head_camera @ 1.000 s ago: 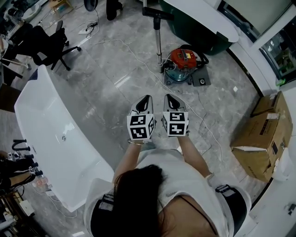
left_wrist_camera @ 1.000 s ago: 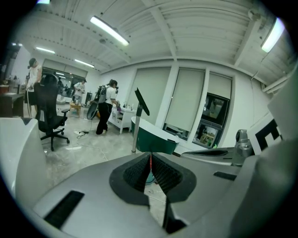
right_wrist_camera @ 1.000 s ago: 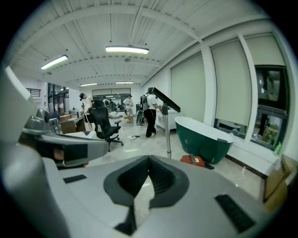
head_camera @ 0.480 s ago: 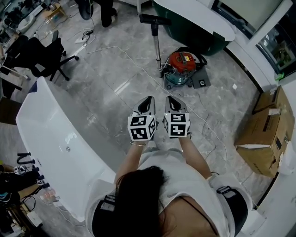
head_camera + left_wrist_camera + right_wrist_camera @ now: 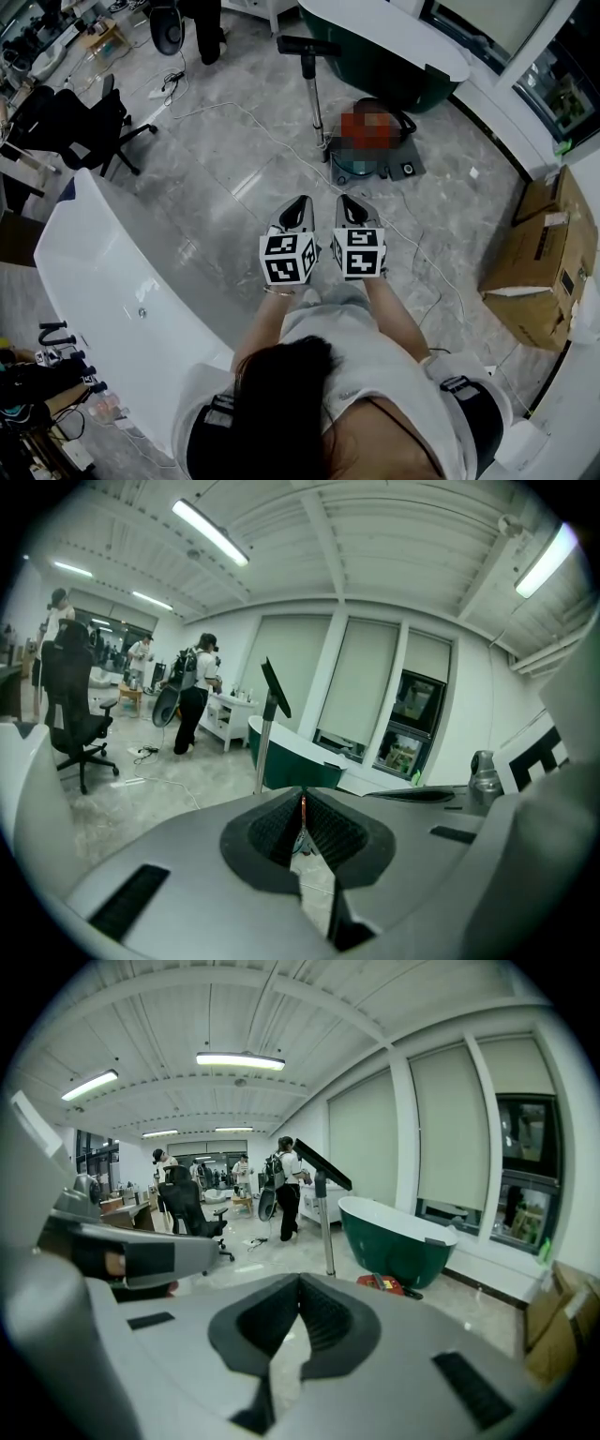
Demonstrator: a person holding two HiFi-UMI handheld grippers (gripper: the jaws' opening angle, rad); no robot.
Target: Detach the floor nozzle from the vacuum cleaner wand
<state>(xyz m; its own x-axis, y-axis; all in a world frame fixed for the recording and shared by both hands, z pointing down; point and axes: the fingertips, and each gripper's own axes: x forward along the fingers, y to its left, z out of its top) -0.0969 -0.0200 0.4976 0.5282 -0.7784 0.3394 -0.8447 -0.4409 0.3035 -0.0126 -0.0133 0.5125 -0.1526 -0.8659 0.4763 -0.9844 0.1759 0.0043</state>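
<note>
The wand stands upright just beside the vacuum canister, with the floor nozzle at its top end. Both are well apart from the grippers, ahead of the jaws. The right gripper view shows the nozzle tilted on the wand; the head view shows it from above only. Left gripper and right gripper: jaws closed together, holding and touching nothing.
</note>
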